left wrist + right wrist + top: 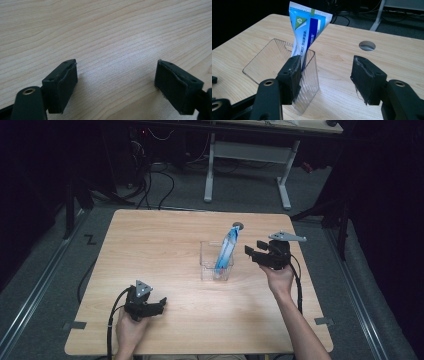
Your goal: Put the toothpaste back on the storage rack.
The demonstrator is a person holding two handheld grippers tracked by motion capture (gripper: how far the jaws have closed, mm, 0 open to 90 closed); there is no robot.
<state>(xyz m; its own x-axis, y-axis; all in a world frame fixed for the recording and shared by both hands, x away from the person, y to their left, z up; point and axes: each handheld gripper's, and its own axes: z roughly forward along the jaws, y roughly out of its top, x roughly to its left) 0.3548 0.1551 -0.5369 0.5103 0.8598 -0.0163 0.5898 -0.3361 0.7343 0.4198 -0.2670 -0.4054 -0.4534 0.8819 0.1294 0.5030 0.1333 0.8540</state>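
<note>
A blue-and-white tube (227, 249) stands tilted in a clear box (210, 262) at the table (150, 250) centre. The right hand-held gripper (255, 254), at the box's 3 o'clock, gapes empty; its view reveals the tube's printed label. The left hand-held gripper (116, 82), at 7 o'clock, is spread over bare wood.

- Light wood table (165, 245) with wavy grain lines.
- Clear ribbed box (308, 82).
- Blue and white tube (305, 27), green patch.
- Black grippers (263, 254).

Light wood-grain table (165, 245), rounded corners, cable hole (238, 225) seen near far edge. One clear ribbed container (210, 265) is set upright right of centre, toothpaste tube (227, 247) leaned inside.
</note>
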